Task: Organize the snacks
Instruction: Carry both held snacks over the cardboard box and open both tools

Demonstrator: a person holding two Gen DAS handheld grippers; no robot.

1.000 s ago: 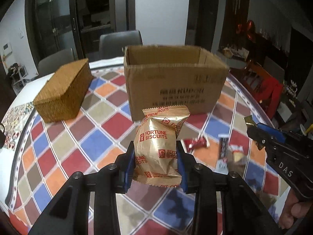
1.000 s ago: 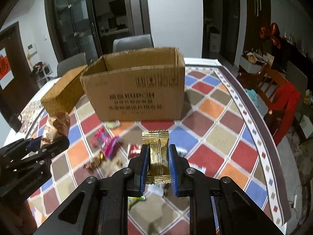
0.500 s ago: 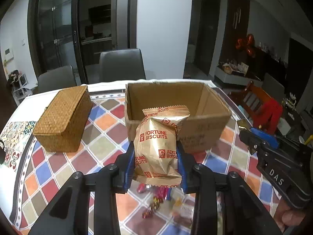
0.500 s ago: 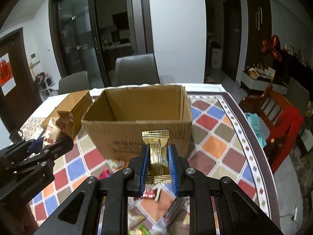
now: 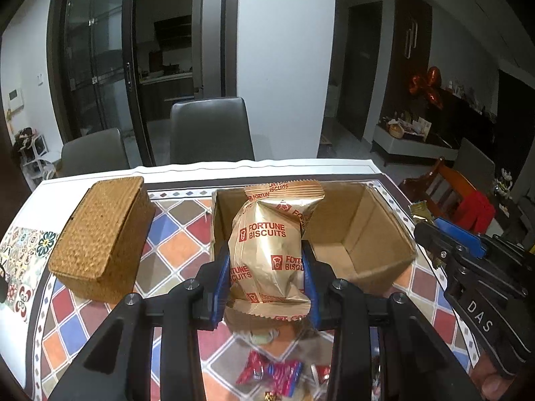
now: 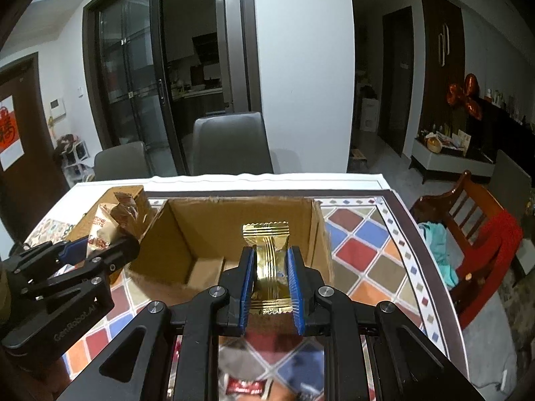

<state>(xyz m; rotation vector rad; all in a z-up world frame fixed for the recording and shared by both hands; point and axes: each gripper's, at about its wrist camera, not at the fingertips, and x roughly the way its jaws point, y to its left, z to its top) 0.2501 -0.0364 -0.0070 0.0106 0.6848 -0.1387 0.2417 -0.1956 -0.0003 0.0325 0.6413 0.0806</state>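
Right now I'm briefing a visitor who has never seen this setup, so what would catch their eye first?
Probably the tan Fortune Biscuits packet clamped upright in the left tool, in front of the open cardboard box. Next, the narrow gold snack packet pinched in the right tool, also before that box. The bright diamond-patterned tablecloth and the woven basket left of the box stand out too.

A: Left wrist view: the tan "Fortune Biscuits" foil pouch (image 5: 267,254) hides the middle of the open brown cardboard box (image 5: 361,234); box floor behind it not visible. Red and pink candy wrappers (image 5: 271,372) on the desk (image 5: 187,244) are blurred, partly behind the left tool (image 5: 267,287).

B: Right wrist view: the small gold ribbed foil packet (image 6: 270,260) covers part of the box's near wall. Red wrapper (image 6: 245,388) at the bottom edge is cut off, print unreadable. Person's hand (image 5: 493,384) cropped at the corner.
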